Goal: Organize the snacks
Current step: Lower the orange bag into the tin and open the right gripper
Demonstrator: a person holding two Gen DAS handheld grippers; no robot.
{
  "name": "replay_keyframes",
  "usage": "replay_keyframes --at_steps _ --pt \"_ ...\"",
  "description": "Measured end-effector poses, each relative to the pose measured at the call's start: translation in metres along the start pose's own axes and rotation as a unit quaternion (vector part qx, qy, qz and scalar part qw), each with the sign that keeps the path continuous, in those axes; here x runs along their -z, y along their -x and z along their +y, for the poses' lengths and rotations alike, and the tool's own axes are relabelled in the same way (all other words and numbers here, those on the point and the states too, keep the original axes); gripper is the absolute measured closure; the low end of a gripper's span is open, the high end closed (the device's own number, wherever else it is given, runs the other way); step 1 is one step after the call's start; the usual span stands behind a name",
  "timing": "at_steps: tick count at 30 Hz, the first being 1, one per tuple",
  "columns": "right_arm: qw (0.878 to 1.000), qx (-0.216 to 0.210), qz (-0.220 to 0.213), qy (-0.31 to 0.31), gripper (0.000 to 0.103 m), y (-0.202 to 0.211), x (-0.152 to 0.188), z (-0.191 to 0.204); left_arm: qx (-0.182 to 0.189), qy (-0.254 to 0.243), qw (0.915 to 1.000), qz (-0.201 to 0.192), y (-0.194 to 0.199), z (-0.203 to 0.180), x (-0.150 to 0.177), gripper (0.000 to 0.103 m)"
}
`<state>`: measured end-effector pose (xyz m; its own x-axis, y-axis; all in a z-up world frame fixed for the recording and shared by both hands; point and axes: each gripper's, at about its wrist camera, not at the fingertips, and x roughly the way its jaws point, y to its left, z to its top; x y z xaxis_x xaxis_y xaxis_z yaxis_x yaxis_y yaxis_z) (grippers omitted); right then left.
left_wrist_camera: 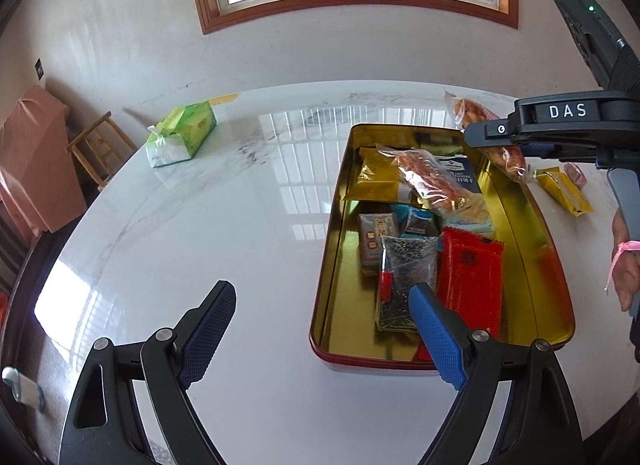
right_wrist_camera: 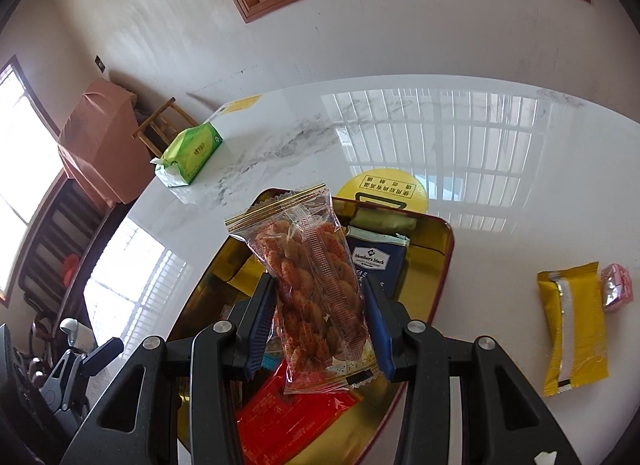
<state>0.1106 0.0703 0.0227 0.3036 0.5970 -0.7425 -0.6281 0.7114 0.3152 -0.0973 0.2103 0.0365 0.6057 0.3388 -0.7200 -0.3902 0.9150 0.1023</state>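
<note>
**Snack transfer: a clear packet carried over the tin**

The right tongs (right_wrist_camera: pixel 320 321) are closed on a clear packet of orange-brown biscuits (right_wrist_camera: pixel 316 293), pinching it across its lower half so that it stands roughly upright, crimped top edge uppermost. The packet hangs above the gold-lined tin (right_wrist_camera: pixel 444 249), which rests on the glossy white table (right_wrist_camera: pixel 500 169). The step in hand appears to be the delivery of this packet into the tin. The next move likely calls for lowering it onto a free patch, or onto the packets already there, and then parting the jaws; a flat lay would suit the shallow tin better than an upright drop.

The left tongs (left_wrist_camera: pixel 320 321) gape wide and hold nothing, hovering over the table at the tin's near-left corner.

Within the tin lie a red packet (left_wrist_camera: pixel 472 273), a clear bag of dark seeds (left_wrist_camera: pixel 408 269), a gold pouch (left_wrist_camera: pixel 372 177), a navy box (right_wrist_camera: pixel 376 261) and a second clear biscuit packet (left_wrist_camera: pixel 428 181). Outside it, well apart on the table, a yellow wrapper (right_wrist_camera: pixel 572 325) and a small pink sweet (right_wrist_camera: pixel 616 289) remain to be gathered. The carried packet is thin, crinkled film, gold-edged at its seals, its contents plainly visible. A green tissue pack (left_wrist_camera: pixel 180 137) sits far off.
</note>
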Motion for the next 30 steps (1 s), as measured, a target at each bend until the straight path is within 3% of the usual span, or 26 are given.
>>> replay_keyframes --at_steps 30 --pt "1.000 0.000 0.020 0.010 0.060 -0.024 -0.003 0.015 0.009 0.023 0.9994 0.023 -0.020 0.018 0.003 0.014"
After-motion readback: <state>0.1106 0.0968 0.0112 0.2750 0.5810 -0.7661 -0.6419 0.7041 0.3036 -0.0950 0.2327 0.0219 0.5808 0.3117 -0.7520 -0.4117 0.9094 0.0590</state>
